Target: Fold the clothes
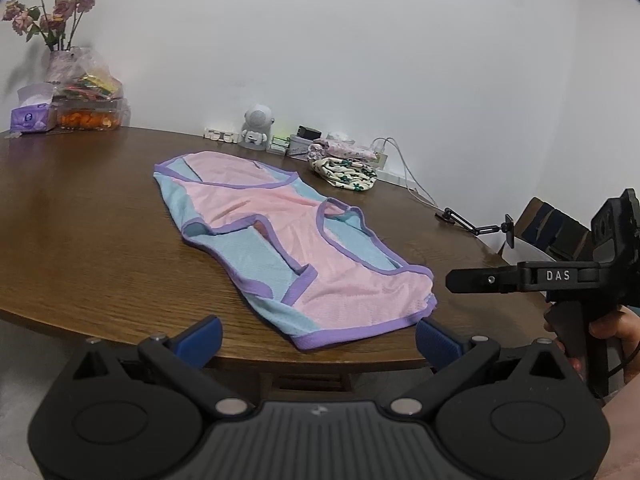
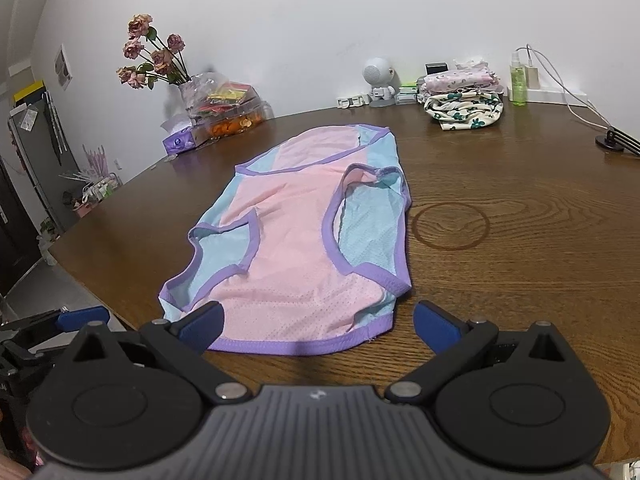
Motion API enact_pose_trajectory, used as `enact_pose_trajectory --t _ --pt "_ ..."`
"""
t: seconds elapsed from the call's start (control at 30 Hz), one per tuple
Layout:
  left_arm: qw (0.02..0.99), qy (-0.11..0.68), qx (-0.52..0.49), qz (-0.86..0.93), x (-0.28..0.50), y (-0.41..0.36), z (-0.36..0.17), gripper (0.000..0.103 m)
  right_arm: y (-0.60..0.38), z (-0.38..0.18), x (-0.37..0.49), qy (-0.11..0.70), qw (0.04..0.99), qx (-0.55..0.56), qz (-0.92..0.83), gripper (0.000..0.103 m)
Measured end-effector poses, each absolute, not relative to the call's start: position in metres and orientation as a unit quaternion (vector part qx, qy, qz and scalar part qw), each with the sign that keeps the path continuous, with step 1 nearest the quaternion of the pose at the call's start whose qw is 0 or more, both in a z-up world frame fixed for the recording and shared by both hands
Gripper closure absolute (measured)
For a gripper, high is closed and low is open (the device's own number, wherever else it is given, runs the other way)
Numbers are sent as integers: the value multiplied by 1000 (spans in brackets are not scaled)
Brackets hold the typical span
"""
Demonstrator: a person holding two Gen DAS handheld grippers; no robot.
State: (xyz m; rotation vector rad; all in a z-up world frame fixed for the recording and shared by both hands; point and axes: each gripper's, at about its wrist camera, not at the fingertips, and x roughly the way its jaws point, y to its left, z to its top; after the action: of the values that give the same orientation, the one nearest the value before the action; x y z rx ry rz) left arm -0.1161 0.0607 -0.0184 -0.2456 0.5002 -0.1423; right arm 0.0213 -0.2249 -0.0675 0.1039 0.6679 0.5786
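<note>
Pink-and-blue mesh vest with purple trim (image 1: 280,236) lies spread flat on the brown round wooden table (image 1: 80,240), its hem at the near edge. My left gripper (image 1: 318,336) hovers just short of that hem, blue-padded fingers (image 1: 200,340) spread wide; my right gripper (image 2: 318,326), equally wide, holds nothing above the hem.

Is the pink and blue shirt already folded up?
No, the pink and blue shirt lies spread flat on the wooden table, both armholes showing, and neither open gripper touches it.
</note>
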Motion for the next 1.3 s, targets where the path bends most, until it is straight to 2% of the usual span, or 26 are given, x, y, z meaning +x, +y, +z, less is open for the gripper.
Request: enact_pose_trajectory --t 0.63,1.03,1.3 --pt "957 264 -118 3 -115 76 -17 0 -195 -66 7 313 904 -18 292 0" --pt "944 269 -186 32 -106 127 -25 0 -130 -65 -16 252 895 -159 331 0" --pt "938 271 -211 35 -96 157 -27 0 -93 -67 -21 240 880 -192 362 3"
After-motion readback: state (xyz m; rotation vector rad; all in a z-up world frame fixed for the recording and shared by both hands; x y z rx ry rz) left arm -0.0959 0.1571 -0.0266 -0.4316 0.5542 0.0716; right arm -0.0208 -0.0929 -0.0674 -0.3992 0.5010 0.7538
